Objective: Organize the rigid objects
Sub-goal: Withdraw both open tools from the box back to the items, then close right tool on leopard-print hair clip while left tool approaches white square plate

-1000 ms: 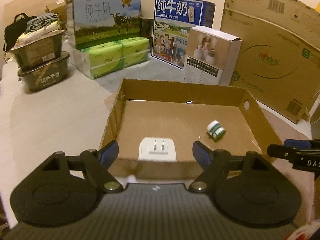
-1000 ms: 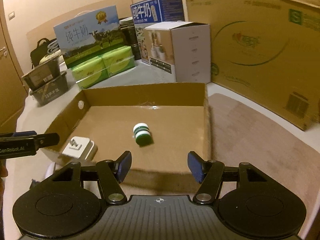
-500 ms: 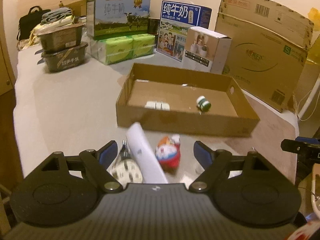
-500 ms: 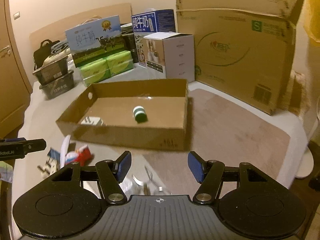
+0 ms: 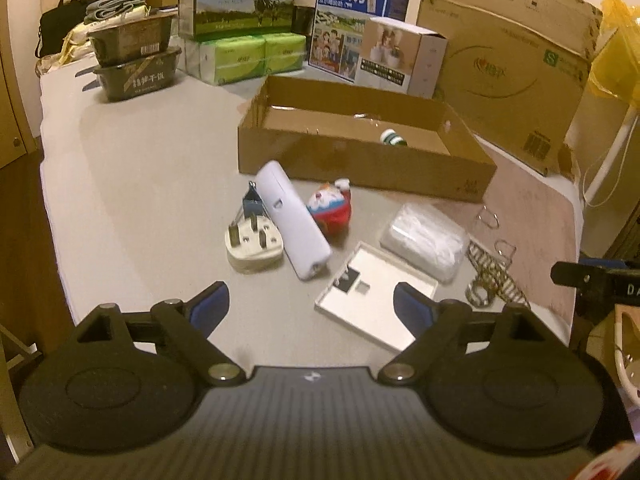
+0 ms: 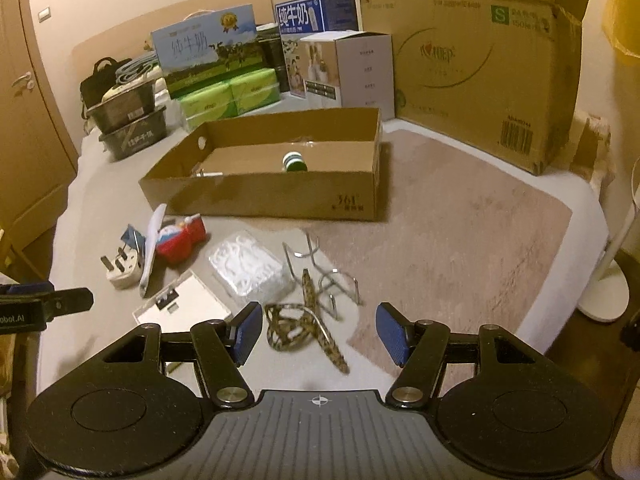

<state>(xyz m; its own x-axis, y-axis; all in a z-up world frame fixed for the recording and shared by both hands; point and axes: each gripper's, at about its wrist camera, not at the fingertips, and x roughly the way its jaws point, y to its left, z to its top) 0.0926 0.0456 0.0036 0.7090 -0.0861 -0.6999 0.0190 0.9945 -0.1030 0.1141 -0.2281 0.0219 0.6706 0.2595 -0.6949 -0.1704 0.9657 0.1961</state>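
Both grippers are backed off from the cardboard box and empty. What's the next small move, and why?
Probably lower the left gripper, open and empty, onto the white remote. It lies loose in front of the cardboard box, which so far shows only the green-and-white bottle.

A pale-covered bed (image 5: 152, 184) carries an open cardboard tray (image 5: 360, 168) at twelve o'clock. Nearer lie a white plug (image 5: 254, 244), white remote (image 5: 292, 220), red toy (image 5: 330, 208), flat white plate (image 5: 376, 300), clear packet (image 5: 424, 240), wire clips (image 6: 320, 276) and a leopard-print hair claw (image 6: 304, 328).
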